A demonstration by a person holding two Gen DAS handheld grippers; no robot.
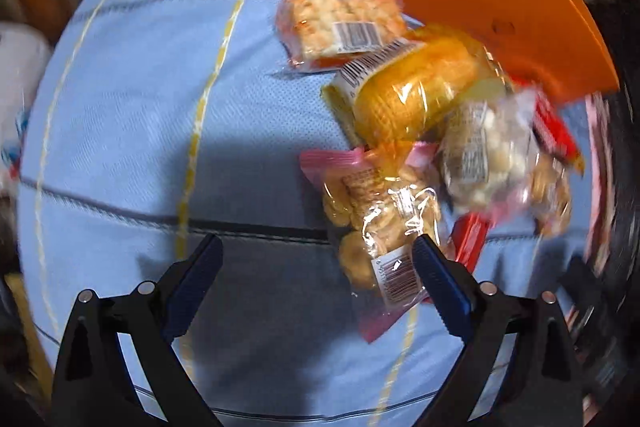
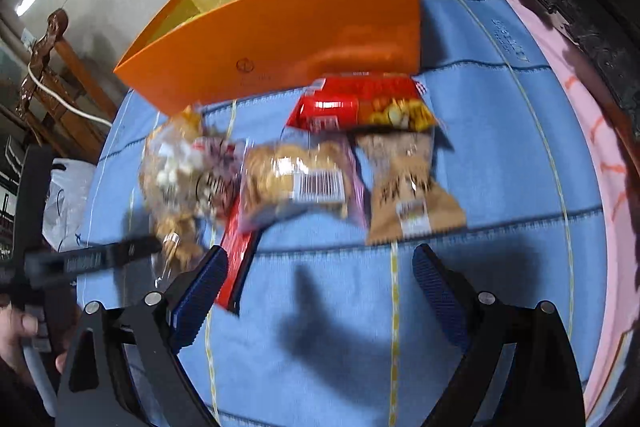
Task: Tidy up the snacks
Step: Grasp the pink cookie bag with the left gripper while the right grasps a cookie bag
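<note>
Orange box [image 2: 280,39] sits at the far edge of the blue-clothed worktop [image 2: 500,147], open at the top with a few packets already showing inside; the rest of the snacks are heaped on the cloth just in front of its near wall. From my left hand-held gripper [image 1: 318,255] the nearest thing is the clear cookie bag with pink ends [image 1: 376,219]; it lies ahead and to the right, its barcode end touching or just under the right fingertip, long axis running roughly away from me and tilting left toward the far end. Jaws on that side are spread wide, nothing held. My right hand-held gripper [image 2: 320,259] is also released and empty; it hangs over bare cloth with the brown paper packet [image 2: 412,187] and the barcoded cracker pack [image 2: 296,179] just beyond its tips, and a red wrapper [image 2: 240,259] poking in beside its left finger.

My guess is the left one is closer to a grab; I'd need to slide right a bit so the cookie bag sits between the fingers across its narrow side, then lift toward the box. Crinkly film might slip, and the view's blurry, so I can't tell exact overlap.
</note>
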